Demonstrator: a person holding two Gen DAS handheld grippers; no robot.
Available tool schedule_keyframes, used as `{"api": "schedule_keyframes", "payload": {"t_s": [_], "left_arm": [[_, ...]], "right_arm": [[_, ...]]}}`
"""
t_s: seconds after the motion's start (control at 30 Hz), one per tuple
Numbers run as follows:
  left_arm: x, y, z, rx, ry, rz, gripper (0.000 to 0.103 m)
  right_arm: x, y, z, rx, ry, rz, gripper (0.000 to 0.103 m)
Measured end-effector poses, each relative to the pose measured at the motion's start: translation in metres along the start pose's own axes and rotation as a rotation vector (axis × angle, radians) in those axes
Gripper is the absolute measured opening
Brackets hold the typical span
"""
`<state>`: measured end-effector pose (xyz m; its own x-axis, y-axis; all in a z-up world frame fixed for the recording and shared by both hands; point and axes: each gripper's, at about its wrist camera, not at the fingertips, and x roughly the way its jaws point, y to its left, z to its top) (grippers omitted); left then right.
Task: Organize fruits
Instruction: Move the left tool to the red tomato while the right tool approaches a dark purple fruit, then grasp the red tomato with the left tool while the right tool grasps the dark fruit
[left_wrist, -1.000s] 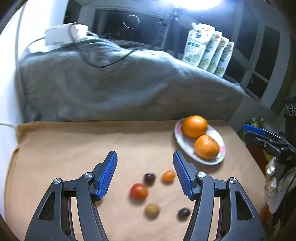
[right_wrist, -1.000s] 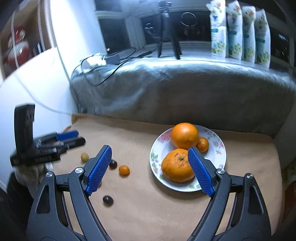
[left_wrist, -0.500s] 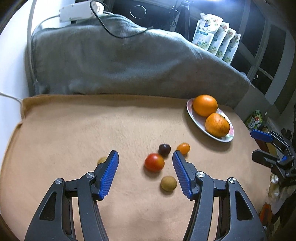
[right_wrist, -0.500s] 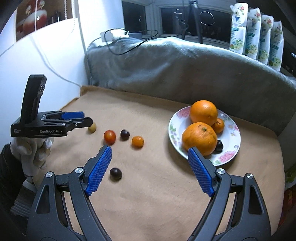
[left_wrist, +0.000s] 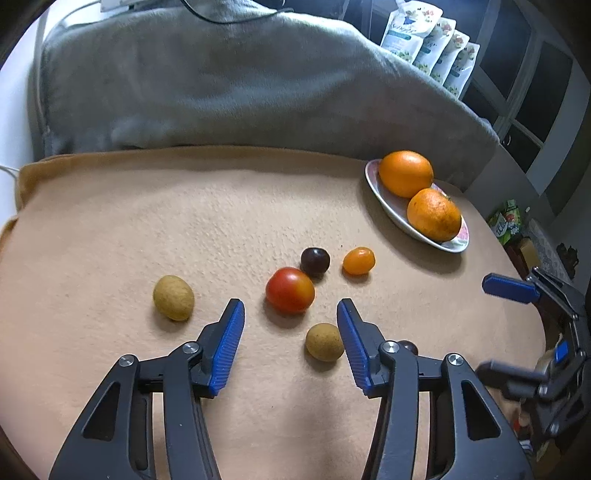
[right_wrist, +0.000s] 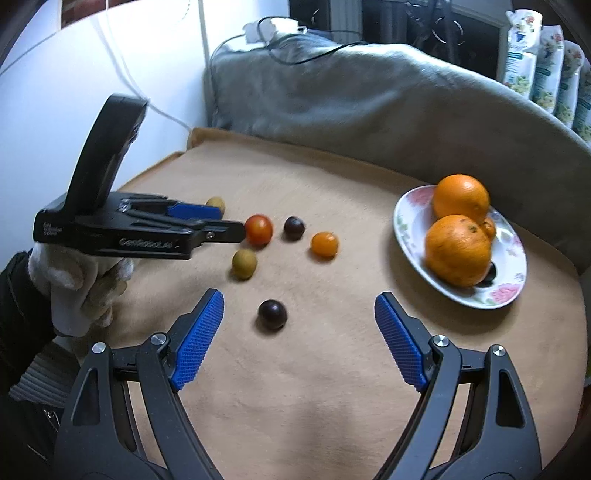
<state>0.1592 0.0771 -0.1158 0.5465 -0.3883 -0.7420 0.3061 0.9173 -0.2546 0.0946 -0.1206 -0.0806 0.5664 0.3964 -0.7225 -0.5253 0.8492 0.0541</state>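
Left gripper (left_wrist: 290, 315) over tan surface (left_wrist: 110, 229), jaws apart, nothing between, just been narrowing; red tomato (left_wrist: 290, 290) right ahead of tips. Right gripper (right_wrist: 297, 317) spread wide, empty, dark grape (right_wrist: 272, 314) in front of gap. Plate (right_wrist: 406, 218) with oranges (right_wrist: 457, 251) off to right. Best, I think: straddle tomato squarely, squeeze gently since skin looks soft; avoid nudging brown fruit (left_wrist: 324, 341) beside right pad. Round things may roll.

Probably a home: blanket-draped sofa (left_wrist: 240, 85), windows (left_wrist: 535, 74).
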Motion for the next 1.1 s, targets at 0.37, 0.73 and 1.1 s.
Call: {"api": "schedule_keyframes", "payload": {"t_s": [0.37,0.73,1.1], "left_arm": [[0.016,-0.003,0.004,0.026,0.021,0.026,0.049],[0.027,-0.004,0.009,0.038,0.036,0.034,0.043],[0.034,-0.002,0.010,0.036,0.046,0.043,0.033]], "right_arm": [[0.026,0.012,-0.005,-0.034,0.076,0.027,0.078],[0.044,0.005,-0.005,0.000,0.111,0.057,0.051],[0.053,0.008,-0.004,-0.010,0.129,0.069,0.041]]}}
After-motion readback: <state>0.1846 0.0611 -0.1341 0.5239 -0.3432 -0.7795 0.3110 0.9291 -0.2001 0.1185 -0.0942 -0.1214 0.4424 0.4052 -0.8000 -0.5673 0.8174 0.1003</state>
